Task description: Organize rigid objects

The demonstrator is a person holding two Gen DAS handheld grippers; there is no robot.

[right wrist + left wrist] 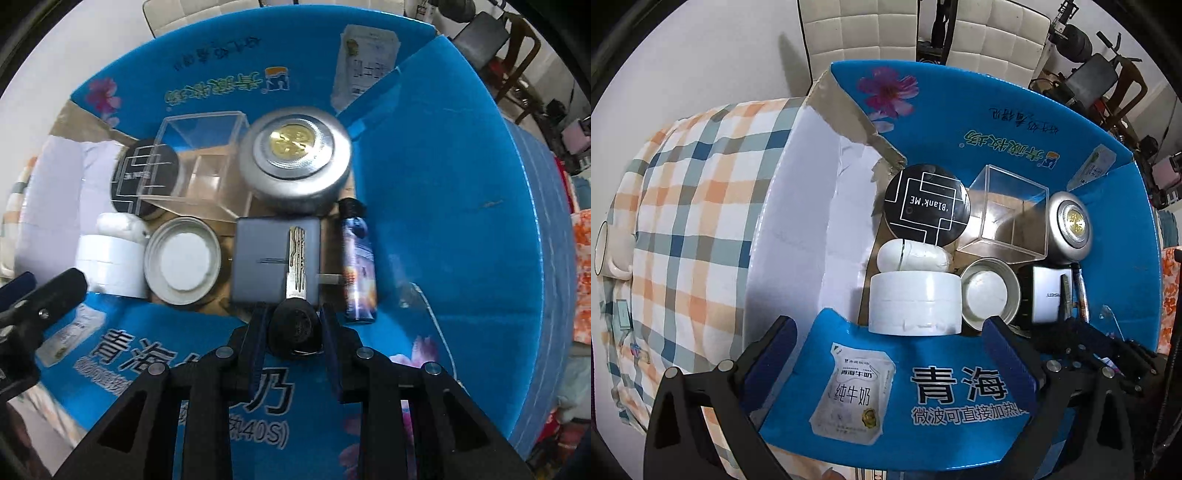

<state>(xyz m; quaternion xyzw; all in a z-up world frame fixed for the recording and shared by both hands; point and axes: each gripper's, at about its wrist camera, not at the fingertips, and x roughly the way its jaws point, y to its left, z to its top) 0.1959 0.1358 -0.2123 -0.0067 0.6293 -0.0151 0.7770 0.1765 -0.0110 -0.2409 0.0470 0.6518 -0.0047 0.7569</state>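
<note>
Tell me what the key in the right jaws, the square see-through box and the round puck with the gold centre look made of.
Key: bright metal blade, glossy black head, likely plastic. Clear box: transparent rigid plastic, probably acrylic; the carton shows through its walls. Round puck: brushed silver shell, metal or metallised plastic, unclear which, with a shiny gold centre.

- Home, looks like a bedroom or living room used for storage.
- Bed or couch under a plaid cover.
- White tufted cushions behind.
- Exercise bike and wooden chair in the background clutter.
- Blue milk carton box holding household odds and ends.
- Mug lying on the cover.
</note>
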